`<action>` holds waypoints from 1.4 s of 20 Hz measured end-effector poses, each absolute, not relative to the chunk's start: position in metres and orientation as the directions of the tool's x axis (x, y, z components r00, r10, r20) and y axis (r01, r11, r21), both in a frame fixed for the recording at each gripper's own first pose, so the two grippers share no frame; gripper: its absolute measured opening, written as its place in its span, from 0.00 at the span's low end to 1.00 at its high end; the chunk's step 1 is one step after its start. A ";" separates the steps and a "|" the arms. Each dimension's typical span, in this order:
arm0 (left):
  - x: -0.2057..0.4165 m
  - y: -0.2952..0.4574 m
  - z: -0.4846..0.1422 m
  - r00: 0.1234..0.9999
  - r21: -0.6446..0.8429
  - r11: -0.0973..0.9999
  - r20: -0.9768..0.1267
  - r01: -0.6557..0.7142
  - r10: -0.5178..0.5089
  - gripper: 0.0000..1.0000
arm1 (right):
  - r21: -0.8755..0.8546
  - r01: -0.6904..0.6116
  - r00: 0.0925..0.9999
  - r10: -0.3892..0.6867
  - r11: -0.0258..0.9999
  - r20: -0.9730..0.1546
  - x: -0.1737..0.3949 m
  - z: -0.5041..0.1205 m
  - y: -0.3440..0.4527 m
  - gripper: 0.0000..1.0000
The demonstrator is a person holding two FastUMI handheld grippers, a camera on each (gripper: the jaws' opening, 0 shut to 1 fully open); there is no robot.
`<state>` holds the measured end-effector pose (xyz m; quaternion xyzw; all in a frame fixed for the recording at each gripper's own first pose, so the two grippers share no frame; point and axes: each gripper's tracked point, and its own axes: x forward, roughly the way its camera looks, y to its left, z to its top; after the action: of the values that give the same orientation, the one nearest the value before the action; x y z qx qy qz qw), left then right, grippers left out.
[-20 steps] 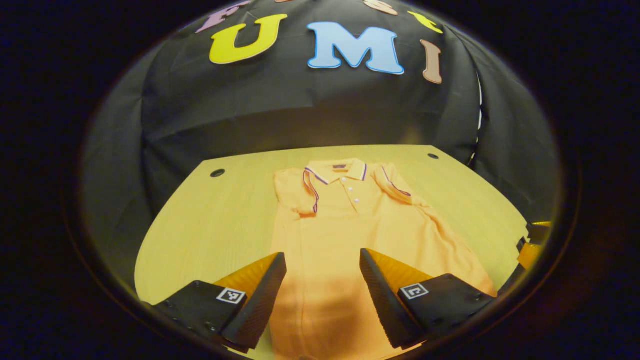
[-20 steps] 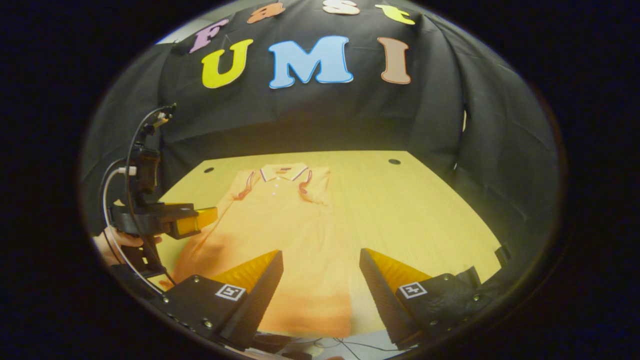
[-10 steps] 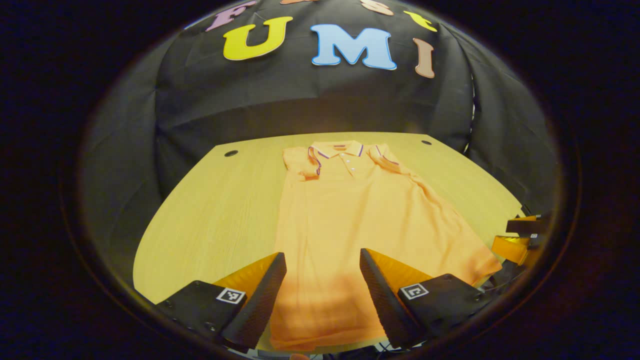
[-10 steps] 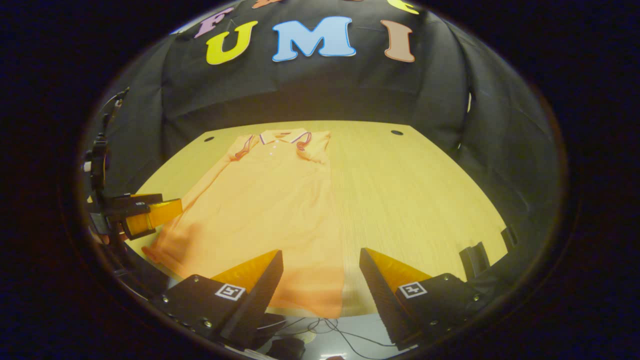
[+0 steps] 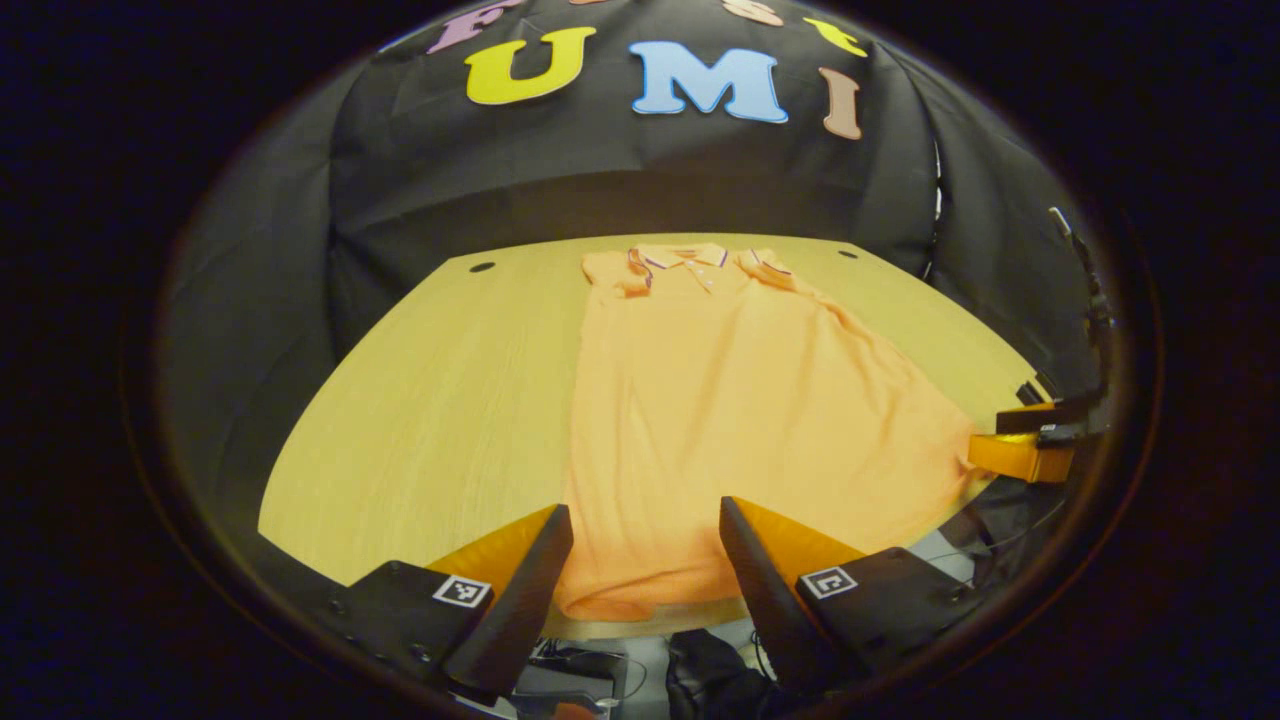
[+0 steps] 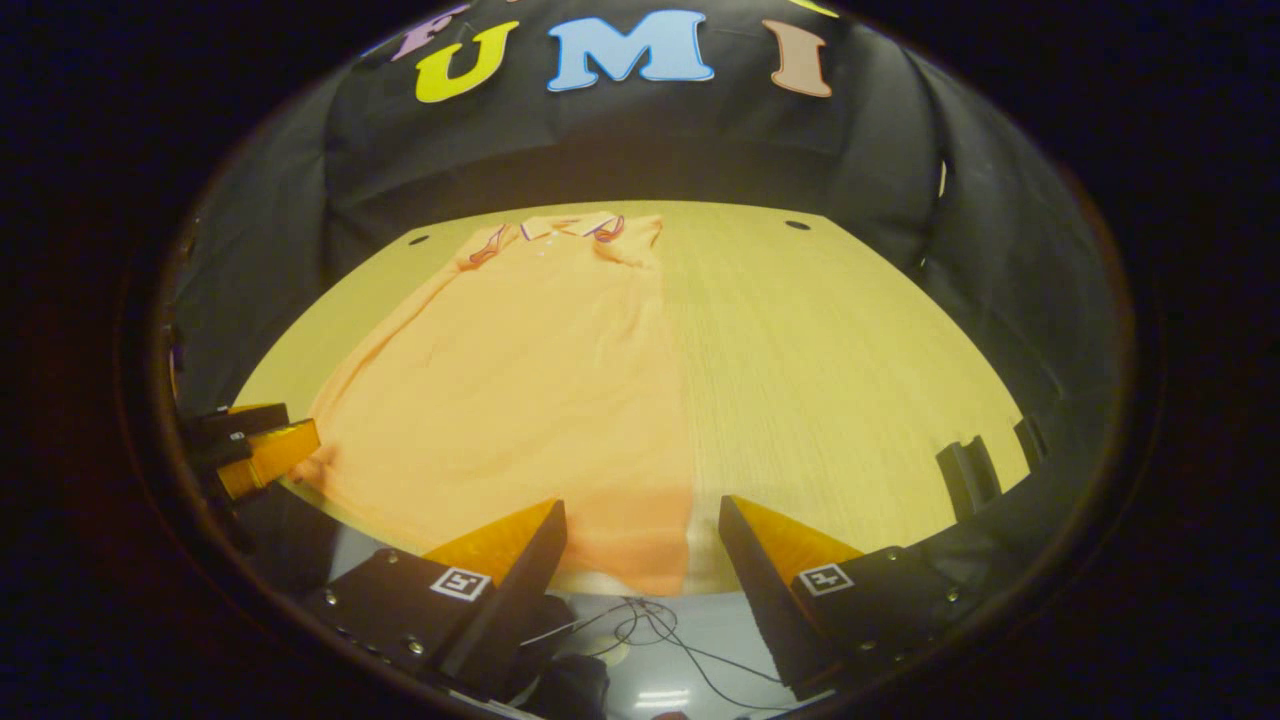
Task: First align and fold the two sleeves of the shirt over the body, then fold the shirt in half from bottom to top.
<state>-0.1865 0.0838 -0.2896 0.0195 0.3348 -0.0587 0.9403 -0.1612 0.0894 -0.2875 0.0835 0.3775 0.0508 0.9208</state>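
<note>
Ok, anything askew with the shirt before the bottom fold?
Slightly: the orange polo shirt lies at a slant on the wooden table, its hem at the near edge. Both sleeves are folded in.

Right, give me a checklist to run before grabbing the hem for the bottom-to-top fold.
1. Both sleeves folded over the shirt body: ok.
2. Shirt lies flat on the table, collar far, hem near: ok.
3. Left gripper open, near the hem's left corner: ok.
4. Right gripper open, near the hem's right corner: ok.
5. Fingers gripping the hem: not ok, neither touches the cloth yet.
6. Hem corners square: cannot tell.
</note>
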 end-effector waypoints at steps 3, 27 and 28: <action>-0.195 0.082 -0.293 0.771 -0.022 0.992 -0.628 0.121 -0.108 0.96 | 0.186 -0.031 0.698 0.154 0.982 -0.700 -0.165 -0.295 0.091 0.96; -0.195 0.057 -0.313 0.748 -0.001 0.995 -0.659 0.100 -0.076 0.08 | 0.373 -0.007 0.692 0.273 0.928 -0.668 -0.169 -0.293 0.120 0.06; -0.194 0.056 -0.313 0.740 -0.007 0.996 -0.668 0.088 -0.070 0.08 | 0.394 0.000 0.689 0.285 0.919 -0.666 -0.165 -0.295 0.119 0.01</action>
<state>-0.1941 0.0562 -0.3129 0.0124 0.3577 -0.0422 0.9328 -0.1646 0.1195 -0.2948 0.1846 0.3862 0.0793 0.9003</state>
